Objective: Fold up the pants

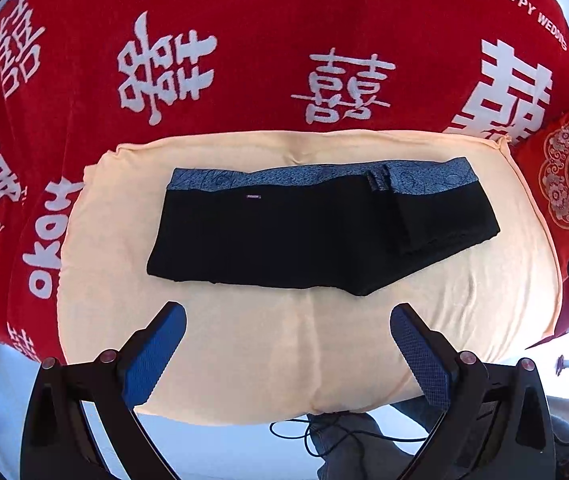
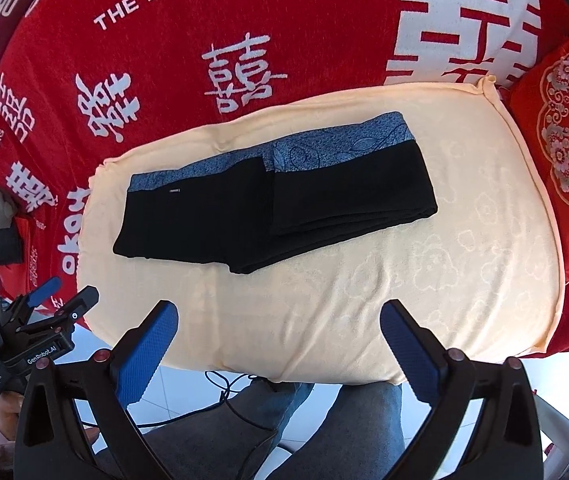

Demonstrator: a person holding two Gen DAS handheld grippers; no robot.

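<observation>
Black pants with a blue patterned waistband lie folded on a cream towel, with one layer folded over on the right. They also show in the right wrist view. My left gripper is open and empty, held above the towel's near part, short of the pants. My right gripper is open and empty, also short of the pants. The left gripper also shows at the left edge of the right wrist view.
The towel lies on a red blanket with white characters. A red embroidered cushion sits at the right. Below the near edge are a white tiled floor, a black cable and the person's grey trouser legs.
</observation>
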